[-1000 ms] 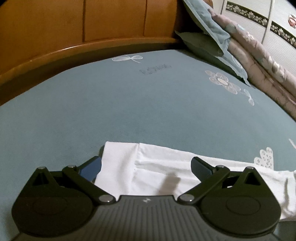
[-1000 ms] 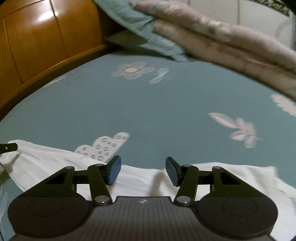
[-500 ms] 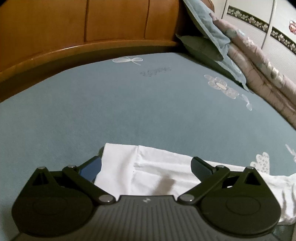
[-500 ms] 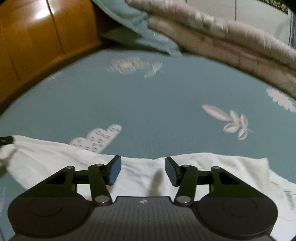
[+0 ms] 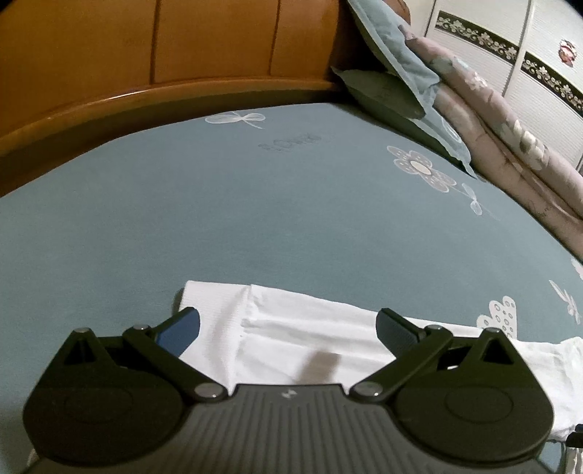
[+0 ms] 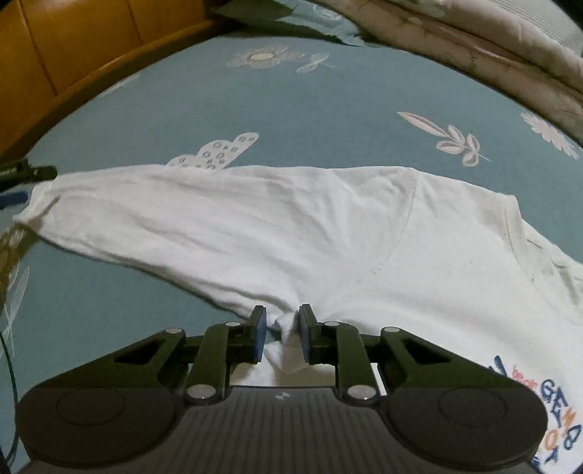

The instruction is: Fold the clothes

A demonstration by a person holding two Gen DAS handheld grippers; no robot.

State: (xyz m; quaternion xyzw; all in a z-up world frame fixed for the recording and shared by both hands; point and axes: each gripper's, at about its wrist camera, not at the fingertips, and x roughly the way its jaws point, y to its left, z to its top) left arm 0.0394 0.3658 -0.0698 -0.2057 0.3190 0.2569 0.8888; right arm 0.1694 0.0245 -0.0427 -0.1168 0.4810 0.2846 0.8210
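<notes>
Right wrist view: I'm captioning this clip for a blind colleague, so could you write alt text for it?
The right hand-held gripper is shut on a pinch of a white shirt near the underarm. The shirt lies on a blue bedsheet with flower prints, its long sleeve stretching left. A wooden headboard and folded quilts sit behind.

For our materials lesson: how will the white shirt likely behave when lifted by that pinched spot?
Probably floppy: the white shirt bunches between the right gripper jaws. Likely light, thin fabric lying wrinkled on the bed sheet. The sleeve would probably droop and trail.
</notes>
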